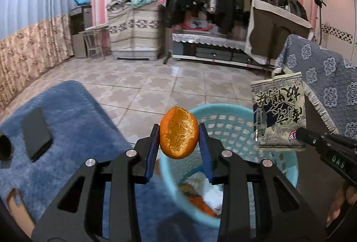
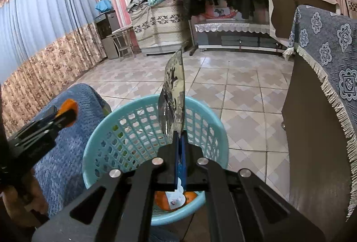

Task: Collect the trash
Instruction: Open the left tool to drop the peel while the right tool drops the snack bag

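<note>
my left gripper clamps the orange peel over the basket; right gripper pinches a wrapper (edge-on) at three o'clock.

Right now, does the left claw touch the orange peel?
Touching. The left wrist view shows the left claw with both blue pads pressed on the sides of the orange peel, which it holds above the basket.

Orange peel, turquoise lattice basket, blue rug
</note>
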Demonstrator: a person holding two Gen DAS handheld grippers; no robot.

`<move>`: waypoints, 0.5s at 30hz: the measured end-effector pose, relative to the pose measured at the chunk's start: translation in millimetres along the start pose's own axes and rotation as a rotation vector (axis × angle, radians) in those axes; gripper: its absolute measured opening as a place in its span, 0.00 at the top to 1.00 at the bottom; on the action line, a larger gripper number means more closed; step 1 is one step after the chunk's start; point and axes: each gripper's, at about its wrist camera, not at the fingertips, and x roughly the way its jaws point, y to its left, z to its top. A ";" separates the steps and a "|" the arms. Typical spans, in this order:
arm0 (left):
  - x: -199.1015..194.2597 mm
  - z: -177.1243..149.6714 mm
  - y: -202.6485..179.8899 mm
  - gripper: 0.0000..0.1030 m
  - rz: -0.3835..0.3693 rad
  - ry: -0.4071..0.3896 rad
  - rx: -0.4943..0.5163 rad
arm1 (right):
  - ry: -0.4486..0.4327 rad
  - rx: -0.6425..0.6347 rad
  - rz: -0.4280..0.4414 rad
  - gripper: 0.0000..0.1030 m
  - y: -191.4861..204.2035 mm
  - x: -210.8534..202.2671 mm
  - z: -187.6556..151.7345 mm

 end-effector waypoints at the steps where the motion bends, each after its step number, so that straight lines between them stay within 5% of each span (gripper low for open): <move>1: 4.4 0.4 -3.4 0.67 -0.006 0.004 0.007 | 0.002 0.007 0.000 0.98 -2.4 -0.8 -0.3; 8: 26.2 6.1 -19.8 0.59 0.014 0.003 0.057 | -0.001 0.024 -0.012 0.98 -5.3 -5.0 0.6; 12: 21.6 9.6 -16.1 0.23 0.051 -0.027 0.045 | 0.007 0.037 -0.011 0.98 -6.2 -0.5 1.9; 15: 11.9 14.5 -6.5 0.14 0.086 -0.055 0.037 | 0.008 0.037 -0.007 0.98 -2.2 1.2 1.5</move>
